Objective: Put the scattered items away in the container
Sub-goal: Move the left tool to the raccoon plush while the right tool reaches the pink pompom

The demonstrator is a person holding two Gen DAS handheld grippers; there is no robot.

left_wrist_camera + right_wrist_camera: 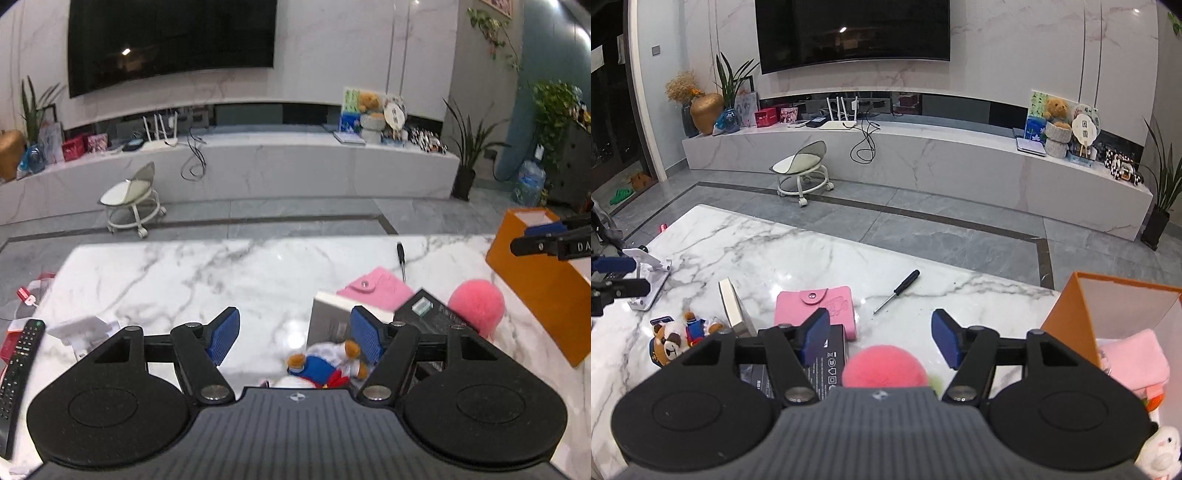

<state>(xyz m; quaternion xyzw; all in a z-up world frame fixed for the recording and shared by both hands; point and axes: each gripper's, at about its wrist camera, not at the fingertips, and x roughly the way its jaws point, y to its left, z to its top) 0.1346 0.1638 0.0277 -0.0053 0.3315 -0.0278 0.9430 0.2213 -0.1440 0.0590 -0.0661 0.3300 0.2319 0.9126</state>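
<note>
On the marble table (184, 273) my left gripper (295, 332) is open above a small plush bear in blue and red (325, 363), which also shows in the right wrist view (683, 334). My right gripper (881, 334) is open over a fluffy pink ball (884, 365), also visible in the left view (478, 304). Scattered items: a pink wallet (816, 308), a black screwdriver (897, 290), a white-edged book (733, 308) and a black box (827, 365). The orange container (1071, 317) stands at the right with pink cloth (1134, 360) inside.
A white phone stand (646, 277) and a TV remote (18, 365) lie at the table's left. A white plush toy (1161, 454) sits by the container. Beyond the table are grey floor, a rolling stool (803, 171) and a TV bench.
</note>
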